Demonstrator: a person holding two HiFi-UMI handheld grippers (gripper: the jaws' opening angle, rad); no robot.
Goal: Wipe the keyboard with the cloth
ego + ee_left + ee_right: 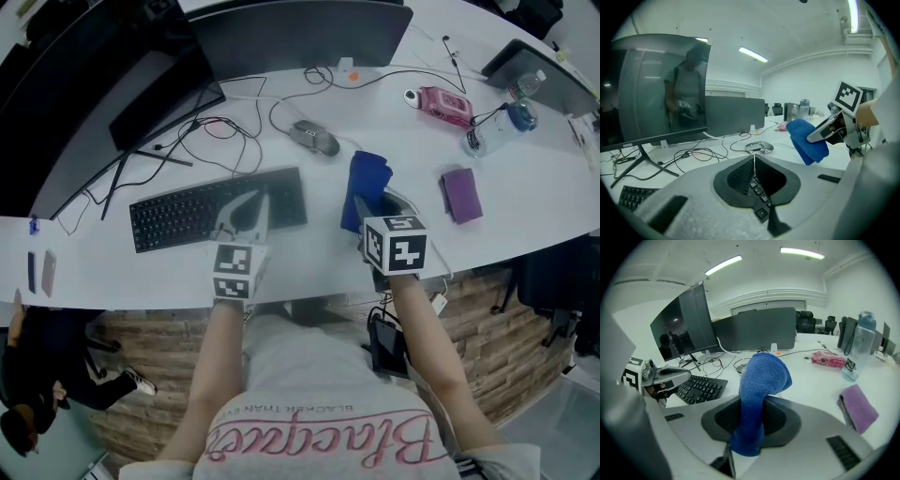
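Observation:
A black keyboard (187,211) lies on the white desk (525,220) in front of me. My left gripper (253,202) is shut with nothing in it, its tips over the keyboard's right end. In the left gripper view, keys (760,197) show just under the closed jaws. My right gripper (364,204) is shut on a blue cloth (367,183), held a little to the right of the keyboard. In the right gripper view the blue cloth (761,376) stands up out of the jaws and flops over, with the keyboard (698,387) to its left.
A grey mouse (315,138) and loose cables (225,131) lie behind the keyboard. A purple cloth (460,194) sits on the right, with a pink pack (443,105) and a water bottle (497,129) beyond. Monitors (141,75) stand along the back.

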